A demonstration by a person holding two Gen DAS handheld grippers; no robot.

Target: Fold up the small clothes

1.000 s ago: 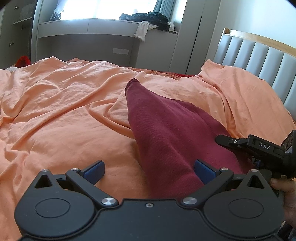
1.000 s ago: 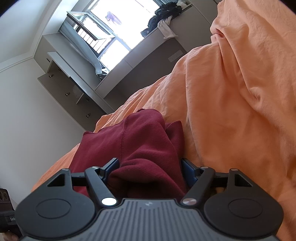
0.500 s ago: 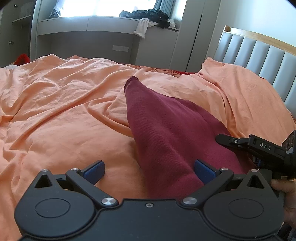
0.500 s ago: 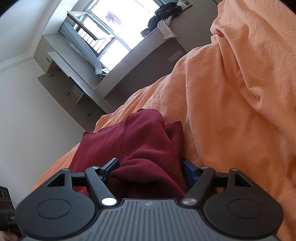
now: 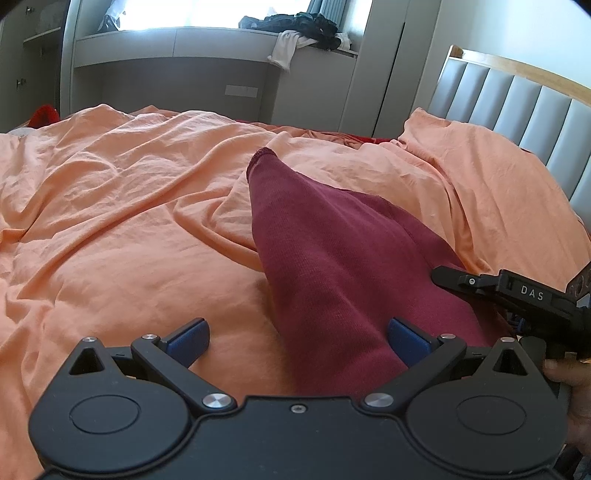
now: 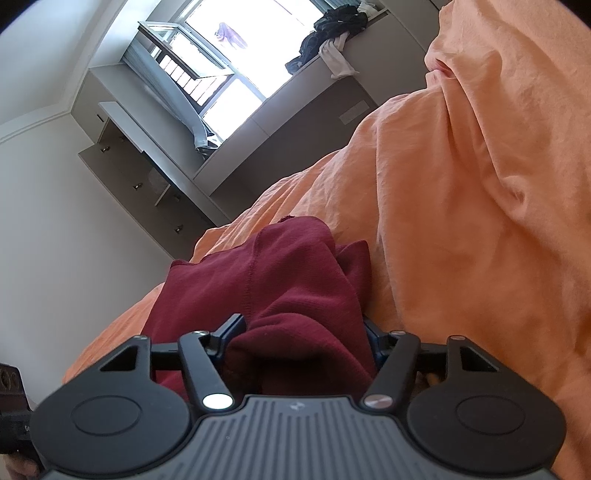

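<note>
A maroon garment [image 5: 332,251] lies lengthwise on the orange bed sheet [image 5: 110,221], its hem end pointing away toward the window. My left gripper [image 5: 297,339] is open wide over its near end; the cloth runs between the blue pads, close to the right one. My right gripper [image 6: 301,328] is closing its jaws on a bunched fold of the same garment [image 6: 288,280], and both pads press into the cloth. One black finger [image 5: 454,278] of that right gripper shows at the garment's right edge in the left wrist view.
A grey padded headboard [image 5: 517,92] stands at the right. A window ledge with dark and white clothes [image 5: 299,26] lies beyond the bed. A raised ridge of orange sheet [image 6: 480,147] rises right of the right gripper. A hand [image 5: 569,373] holds the right tool.
The right gripper's jaws have come closer together, squeezing the bunched maroon fold. Both hands and the garment have stayed where they were.
</note>
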